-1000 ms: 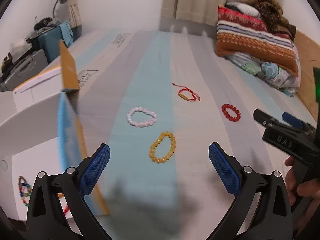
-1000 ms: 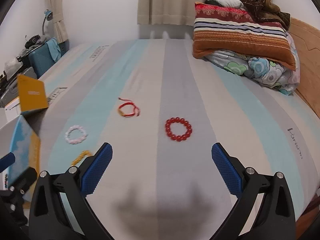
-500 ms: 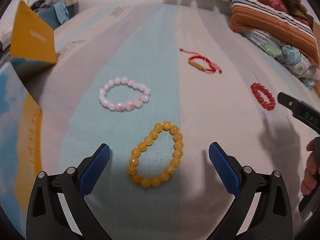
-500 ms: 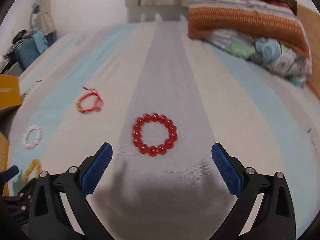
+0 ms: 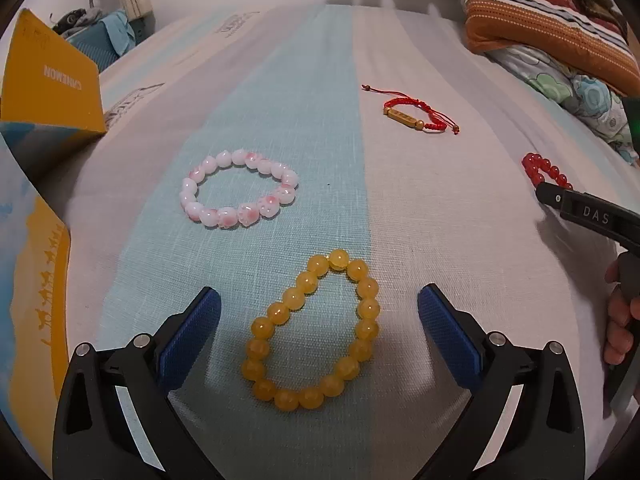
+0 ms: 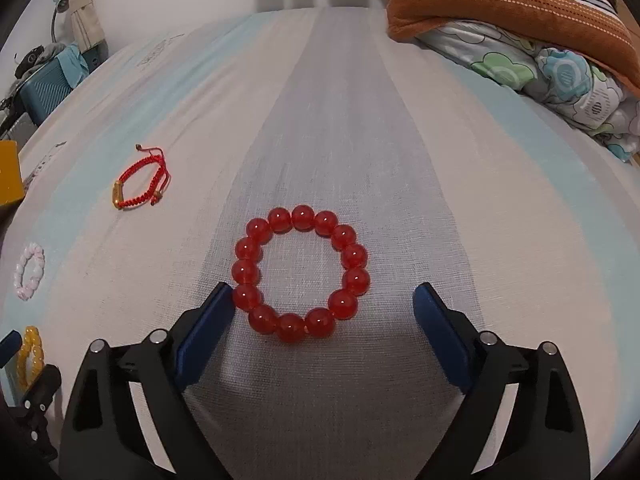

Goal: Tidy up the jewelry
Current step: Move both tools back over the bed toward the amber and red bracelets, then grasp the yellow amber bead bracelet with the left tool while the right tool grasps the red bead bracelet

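Several bracelets lie on the striped bedsheet. My left gripper (image 5: 319,304) is open, low over the sheet, with the yellow bead bracelet (image 5: 314,330) between its blue pads. A pink-white bead bracelet (image 5: 239,188) lies beyond it, and a red cord bracelet (image 5: 416,114) further back. My right gripper (image 6: 322,300) is open with the red bead bracelet (image 6: 301,274) between its pads; the left pad (image 6: 208,328) is close to the beads. The red bracelet also shows in the left wrist view (image 5: 544,170), partly behind the right gripper's finger.
An open yellow and blue cardboard box (image 5: 36,184) stands at the left of the bed. A striped pillow (image 6: 512,4) and a floral quilt (image 6: 560,76) lie at the back right. Luggage (image 6: 44,84) stands beside the bed at far left.
Both grippers have moved forward and down toward the sheet. The yellow bracelet now lies between my left pads and the red bead bracelet between my right pads. Both stay open.
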`<state>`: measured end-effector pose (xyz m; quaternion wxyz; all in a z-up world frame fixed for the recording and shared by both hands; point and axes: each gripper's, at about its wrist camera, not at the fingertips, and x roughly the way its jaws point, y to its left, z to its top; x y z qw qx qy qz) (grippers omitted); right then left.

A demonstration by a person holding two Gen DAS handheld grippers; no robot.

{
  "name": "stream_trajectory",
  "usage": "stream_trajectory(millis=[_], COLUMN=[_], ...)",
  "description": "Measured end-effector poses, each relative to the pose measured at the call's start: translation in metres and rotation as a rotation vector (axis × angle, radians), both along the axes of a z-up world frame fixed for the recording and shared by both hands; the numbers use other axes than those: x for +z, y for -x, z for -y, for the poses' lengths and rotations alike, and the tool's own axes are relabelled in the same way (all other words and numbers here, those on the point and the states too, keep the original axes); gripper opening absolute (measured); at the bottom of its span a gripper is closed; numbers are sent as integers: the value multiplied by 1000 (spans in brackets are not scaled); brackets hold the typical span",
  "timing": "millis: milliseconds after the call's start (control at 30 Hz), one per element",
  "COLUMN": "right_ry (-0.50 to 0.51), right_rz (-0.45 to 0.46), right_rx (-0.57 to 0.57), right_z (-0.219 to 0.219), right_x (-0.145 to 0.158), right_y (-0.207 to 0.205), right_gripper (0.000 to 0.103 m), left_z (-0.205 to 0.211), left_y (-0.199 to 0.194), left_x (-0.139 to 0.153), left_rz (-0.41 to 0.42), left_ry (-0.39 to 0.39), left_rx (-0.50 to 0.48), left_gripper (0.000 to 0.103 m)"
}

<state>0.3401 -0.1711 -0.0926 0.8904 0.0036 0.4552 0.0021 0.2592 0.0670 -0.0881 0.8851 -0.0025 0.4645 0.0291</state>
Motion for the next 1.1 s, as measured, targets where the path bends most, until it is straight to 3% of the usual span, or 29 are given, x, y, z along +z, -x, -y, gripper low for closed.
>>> stream_trajectory(millis=[167,300,500,567,633,733,900,1000,1100], right_ry=[-14,-17,-10,-14,-14,-19,-21,-24,-22], right_rz=[9,8,7,6,7,7,9,13,16], right_rx=[25,29,30,30,31,35,34,32,33], right_z=[0,0,1,2,1,2,3,4,3], right_x=[2,4,6,6,6,7,8,9,10], right_y=[1,2,2,2,3,3,3,4,5], right_gripper=[59,48,36,33,29,13,13,13,13], left_z=[4,7,10,10,10,8,4,3,1], left_y=[-1,1,2,2,2,2,1,0,-1], left_x=[0,2,5,6,7,9,9,10,11], left_rz=[-3,-8,-20,-21,-23,-21,-21,-21,-25], left_ry=[-7,0,5,7,7,22,46,51,64], left_rx=[-6,-23,-36,-34,-37,-39,-31,-28,-28], left_gripper=[94,85,60,45,36,28,21,10,9])
